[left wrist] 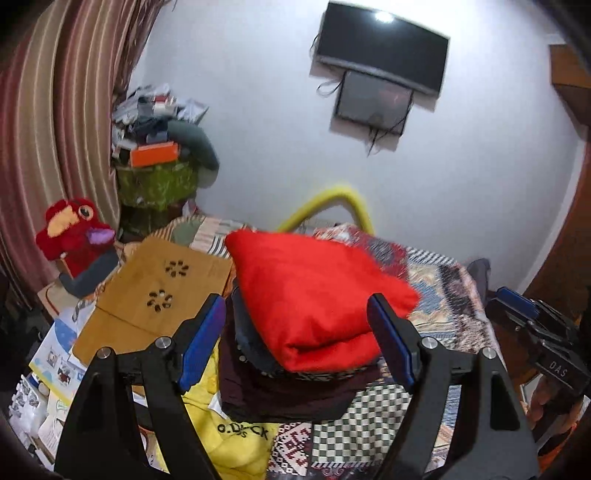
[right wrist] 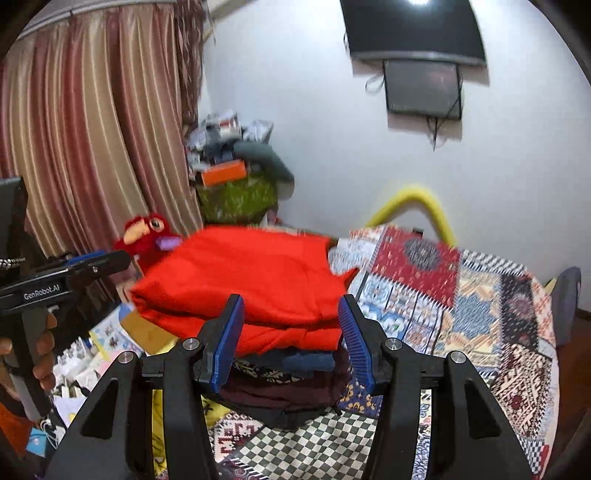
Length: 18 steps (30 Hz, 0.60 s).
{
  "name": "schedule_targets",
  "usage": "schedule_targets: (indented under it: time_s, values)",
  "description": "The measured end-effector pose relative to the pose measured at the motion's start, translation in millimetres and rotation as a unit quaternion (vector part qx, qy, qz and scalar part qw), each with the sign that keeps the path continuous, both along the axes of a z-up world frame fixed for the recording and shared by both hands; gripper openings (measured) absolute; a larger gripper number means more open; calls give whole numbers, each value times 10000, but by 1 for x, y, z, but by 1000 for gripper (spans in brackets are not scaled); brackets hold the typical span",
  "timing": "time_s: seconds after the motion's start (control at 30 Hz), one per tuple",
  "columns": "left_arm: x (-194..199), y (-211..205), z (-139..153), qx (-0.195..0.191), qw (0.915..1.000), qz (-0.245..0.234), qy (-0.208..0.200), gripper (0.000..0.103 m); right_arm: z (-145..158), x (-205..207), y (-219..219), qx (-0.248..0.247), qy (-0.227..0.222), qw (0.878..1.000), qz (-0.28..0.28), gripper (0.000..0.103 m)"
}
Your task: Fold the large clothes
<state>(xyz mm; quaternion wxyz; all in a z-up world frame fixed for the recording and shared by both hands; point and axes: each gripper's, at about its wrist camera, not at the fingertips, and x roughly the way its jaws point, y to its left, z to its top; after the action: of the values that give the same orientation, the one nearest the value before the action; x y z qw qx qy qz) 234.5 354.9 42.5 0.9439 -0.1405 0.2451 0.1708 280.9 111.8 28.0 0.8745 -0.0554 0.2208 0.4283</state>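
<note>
A folded red garment [left wrist: 314,295] lies on top of a stack of folded dark clothes [left wrist: 288,391] on the patterned bedspread [left wrist: 443,288]. It also shows in the right wrist view [right wrist: 251,280] above the dark stack [right wrist: 288,384]. My left gripper [left wrist: 299,339] is open and empty, its blue pads [left wrist: 201,343] either side of the stack's near edge, not touching it. My right gripper [right wrist: 291,339] is open and empty, just in front of the stack. The right gripper shows at the right edge of the left view [left wrist: 524,314]; the left gripper shows at the left of the right view [right wrist: 74,269].
A yellow garment [left wrist: 236,435] lies under the stack's front left. A cardboard sheet [left wrist: 159,291], a red plush bird [left wrist: 74,236] and boxes sit to the left. A cluttered pile [right wrist: 236,166] stands by the curtain [right wrist: 92,147]. A yellow tube [right wrist: 417,199] and a wall TV [right wrist: 413,26] are behind.
</note>
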Motion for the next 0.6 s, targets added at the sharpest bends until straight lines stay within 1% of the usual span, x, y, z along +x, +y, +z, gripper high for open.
schedule_targets:
  time_s: [0.1,0.2,0.27,0.3,0.43,0.53,0.6]
  values:
    - [-32,-22,22,177,9992,-149,-332,79,19,-27,-25,324,-278,9991,-60,50]
    - [-68,-53,43,587,9957,-240,-673,79,36,-61,-48,625,-589,9963,-53,50]
    - [-91,-74,52,899,9917,-245,-889,79,45,-83,-64,825,-700,9941,-2,50]
    - [-107,-88,56,1093,9884,-259,-1025,79,47,-92,-70,893,-765,9931,-7,50]
    - [-153,-128,60,1435,9795,-303,-1382,79,51,-137,-89,1064,-1145,9877,-65,50]
    - [-184,-154,54,1630,9738,-300,-1559,79,47,-159,-99,1168,-1215,9857,-33,50]
    - [-197,-168,48,1761,9709,-267,-1603,79,45,-169,-103,1211,-1237,9849,-22,52]
